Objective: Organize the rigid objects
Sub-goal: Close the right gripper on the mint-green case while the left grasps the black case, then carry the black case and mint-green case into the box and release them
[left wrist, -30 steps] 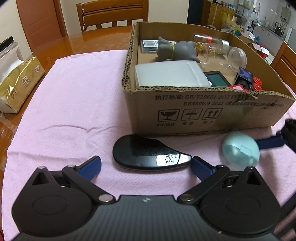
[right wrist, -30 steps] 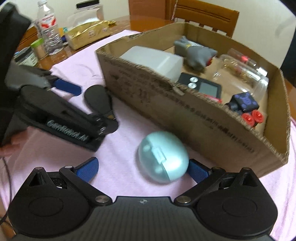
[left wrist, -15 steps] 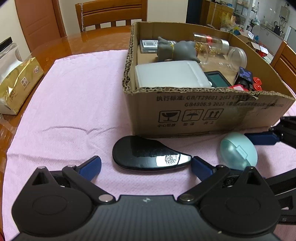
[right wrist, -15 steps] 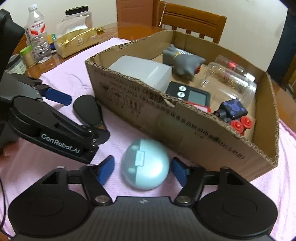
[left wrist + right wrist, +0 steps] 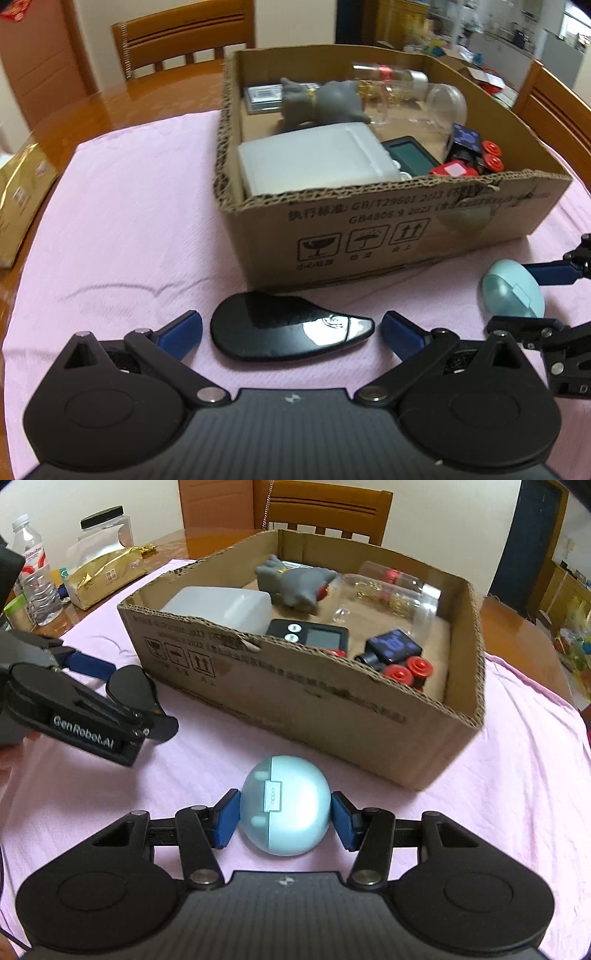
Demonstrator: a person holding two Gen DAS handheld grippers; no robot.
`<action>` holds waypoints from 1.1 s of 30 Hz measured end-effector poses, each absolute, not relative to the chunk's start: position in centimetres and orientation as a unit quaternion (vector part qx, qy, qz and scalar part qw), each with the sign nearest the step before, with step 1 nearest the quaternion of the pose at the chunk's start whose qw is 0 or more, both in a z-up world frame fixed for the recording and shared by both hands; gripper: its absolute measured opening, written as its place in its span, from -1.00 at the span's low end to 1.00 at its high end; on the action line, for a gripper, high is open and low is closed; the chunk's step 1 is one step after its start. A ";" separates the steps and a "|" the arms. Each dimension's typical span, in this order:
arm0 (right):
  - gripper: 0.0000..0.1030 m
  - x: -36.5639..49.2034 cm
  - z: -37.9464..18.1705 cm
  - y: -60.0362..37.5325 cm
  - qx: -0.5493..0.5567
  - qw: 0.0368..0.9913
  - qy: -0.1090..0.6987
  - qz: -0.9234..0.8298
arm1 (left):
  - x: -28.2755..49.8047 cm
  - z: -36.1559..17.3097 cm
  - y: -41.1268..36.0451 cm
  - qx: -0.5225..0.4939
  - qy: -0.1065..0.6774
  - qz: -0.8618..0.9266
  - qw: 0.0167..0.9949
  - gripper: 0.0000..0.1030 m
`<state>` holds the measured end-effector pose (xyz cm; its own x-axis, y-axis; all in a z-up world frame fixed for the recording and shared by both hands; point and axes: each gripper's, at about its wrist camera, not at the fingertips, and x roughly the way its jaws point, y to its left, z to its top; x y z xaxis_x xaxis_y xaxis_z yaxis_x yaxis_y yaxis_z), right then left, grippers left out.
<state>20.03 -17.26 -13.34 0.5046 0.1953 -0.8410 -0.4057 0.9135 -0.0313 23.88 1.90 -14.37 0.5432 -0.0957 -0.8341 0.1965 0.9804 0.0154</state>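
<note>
A pale blue egg-shaped case lies on the pink cloth in front of the cardboard box. My right gripper has closed on the case, both blue pads touching its sides; the case also shows in the left wrist view. A glossy black teardrop-shaped object lies on the cloth between the fingers of my left gripper, which is open around it without touching. It also shows in the right wrist view. The box holds several items.
In the box are a white plastic container, a grey toy animal, a clear bottle, a black digital device and a toy with red wheels. A gold packet, water bottle and jar stand left. Wooden chairs stand behind.
My right gripper has closed from wide open onto the pale blue case, which now sits centred between its pads. My left gripper has stayed open around the black object.
</note>
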 end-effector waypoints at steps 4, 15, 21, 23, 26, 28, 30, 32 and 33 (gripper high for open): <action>0.12 19.9 -13.3 -17.4 -0.112 0.860 0.467 0.171 | 23.9 -14.3 1.2 0.061 0.477 -0.099 0.871 0.97; 0.13 20.0 -13.3 -17.4 -0.110 0.861 0.467 0.170 | 23.0 -14.0 -0.4 0.076 0.470 -0.126 0.870 0.82; 0.13 20.2 -13.3 -17.3 -0.111 0.861 0.468 0.168 | 23.1 -14.0 -0.6 0.070 0.475 -0.112 0.870 0.84; 0.13 20.2 -13.2 -17.2 -0.111 0.861 0.468 0.168 | 23.0 -14.1 -0.6 0.067 0.472 -0.108 0.872 0.84; 0.13 20.2 -13.2 -17.3 -0.111 0.861 0.468 0.168 | 23.0 -14.1 -0.6 0.066 0.472 -0.105 0.873 0.84; 0.13 20.2 -13.3 -17.2 -0.111 0.861 0.467 0.168 | 23.0 -14.0 -0.7 0.065 0.474 -0.103 0.872 0.83; 0.13 20.2 -13.3 -17.2 -0.111 0.861 0.467 0.168 | 23.0 -14.1 -0.7 0.063 0.472 -0.101 0.874 0.83; 0.13 20.2 -13.4 -17.2 -0.111 0.861 0.467 0.168 | 23.1 -14.0 -0.7 0.059 0.473 -0.097 0.874 0.81; 0.13 20.2 -13.3 -17.2 -0.111 0.861 0.467 0.168 | 23.2 -14.0 -0.7 0.057 0.474 -0.095 0.873 0.80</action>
<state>20.19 -17.24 -13.35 0.5080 0.1860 -0.8410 -0.3927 0.9191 -0.0339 23.22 -0.68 -14.02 0.5321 -0.1117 -0.8393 0.2195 0.9756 0.0093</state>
